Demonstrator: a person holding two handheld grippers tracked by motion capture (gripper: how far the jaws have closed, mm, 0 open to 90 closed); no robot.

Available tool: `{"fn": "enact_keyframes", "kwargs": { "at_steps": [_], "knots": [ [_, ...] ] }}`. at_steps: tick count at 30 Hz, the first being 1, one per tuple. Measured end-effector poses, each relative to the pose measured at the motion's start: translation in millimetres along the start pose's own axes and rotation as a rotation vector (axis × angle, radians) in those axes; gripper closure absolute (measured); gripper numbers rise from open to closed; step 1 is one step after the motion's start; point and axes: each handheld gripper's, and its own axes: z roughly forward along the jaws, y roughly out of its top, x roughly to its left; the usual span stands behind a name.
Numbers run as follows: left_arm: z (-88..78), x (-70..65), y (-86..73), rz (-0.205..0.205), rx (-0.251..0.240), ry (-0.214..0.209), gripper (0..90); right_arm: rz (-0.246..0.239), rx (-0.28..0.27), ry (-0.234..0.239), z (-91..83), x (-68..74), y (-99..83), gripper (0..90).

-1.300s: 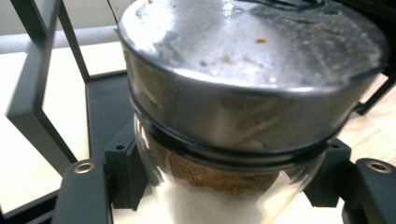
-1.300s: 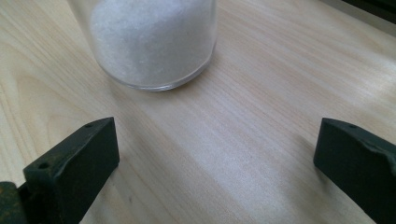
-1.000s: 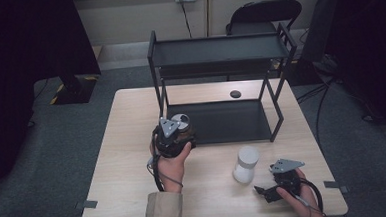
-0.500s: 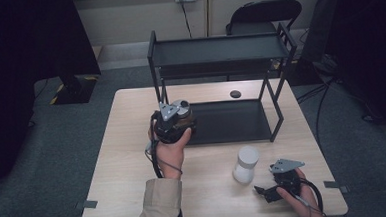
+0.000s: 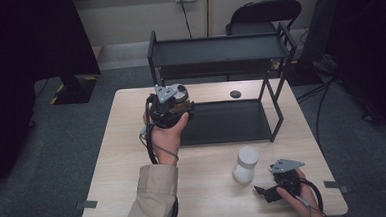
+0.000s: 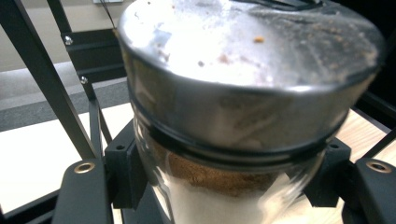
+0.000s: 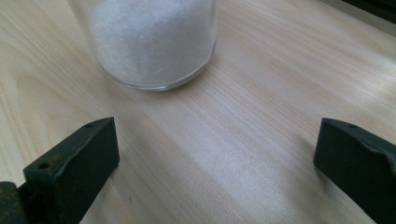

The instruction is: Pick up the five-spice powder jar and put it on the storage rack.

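At the rack's (image 5: 219, 77) left front corner, we have carried the left claw (image 5: 169, 103) up and forward from mid-table (image 5: 133, 156), its jaws clamped on the metal-lidded spice jar (image 6: 243, 116); shelving it looks next. Our right claw (image 5: 277, 184) rests wide open near the white-filled jar (image 5: 246, 164), which stands untouched

The wooden table (image 5: 123, 157) carries a black shelf rack (image 5: 241, 121), a white jar (image 5: 246, 164) and a small dark disc (image 5: 236, 93)
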Motion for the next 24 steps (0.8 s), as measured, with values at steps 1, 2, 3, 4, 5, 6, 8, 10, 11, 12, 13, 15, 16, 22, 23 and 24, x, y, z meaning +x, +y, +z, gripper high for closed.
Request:
{"fn": "enact_keyframes", "kwargs": {
  "at_steps": [1,2,3,4,5,6,8,10,11,12,13,15,16,22,23,24],
  "knots": [
    [0.0,0.0,0.0,0.0,0.0,0.0,30.1,-0.001,0.0,0.0,0.0,0.0,-0.1,0.0],
    [-0.3,-0.3,1.7,-0.003,-0.003,0.004,30.1,0.0,0.0,0.0,0.0,0.0,0.0,0.0],
    [-1.0,-1.3,5.7,0.002,-0.006,0.013,30.1,0.0,0.0,0.0,0.0,0.0,0.0,0.0],
    [-1.5,-1.5,8.1,0.002,-0.007,0.014,30.1,0.0,0.0,0.0,0.0,0.0,0.0,0.0],
    [-2.1,-1.0,11.1,0.003,-0.005,0.011,30.1,0.0,0.0,0.0,0.0,0.0,0.0,0.0],
    [-2.1,-1.0,11.1,0.003,-0.005,0.011,30.1,0.0,0.0,0.0,0.0,0.0,0.0,0.0],
    [-4.7,-2.8,19.4,0.013,-0.011,0.019,30.1,0.0,0.0,0.0,0.0,0.0,0.0,0.0],
    [-5.5,-2.7,22.4,0.013,-0.013,0.017,30.1,0.0,0.0,0.0,0.0,0.0,0.0,0.0],
    [-6.5,-2.7,25.3,0.013,-0.015,0.016,30.1,-0.001,0.001,0.0,-0.1,-0.1,0.1,0.0],
    [-8.3,-2.4,30.5,0.014,-0.022,0.014,30.1,0.0,0.001,0.0,-0.1,0.0,0.2,0.0],
    [-9.2,-2.0,33.2,0.011,-0.023,0.011,30.1,0.0,0.001,0.0,-0.1,0.0,0.2,0.0],
    [-10.7,-1.9,38.2,0.011,-0.027,0.007,30.1,0.0,0.001,0.0,-0.1,-0.1,0.2,0.0],
    [-10.7,-1.9,38.2,0.011,-0.027,0.007,30.1,0.0,0.001,0.0,-0.1,0.0,0.2,0.0],
    [-14.3,-3.9,54.9,0.016,-0.042,0.0,30.1,0.0,0.001,0.0,-0.1,-0.1,0.2,0.0],
    [-14.5,-4.1,56.8,0.013,-0.043,0.001,30.1,0.0,0.001,0.0,-0.1,0.0,0.2,0.0],
    [-14.9,-4.4,60.9,0.02,-0.04,0.002,30.1,0.0,0.001,0.0,-0.1,0.0,0.1,0.0]
  ]
}}
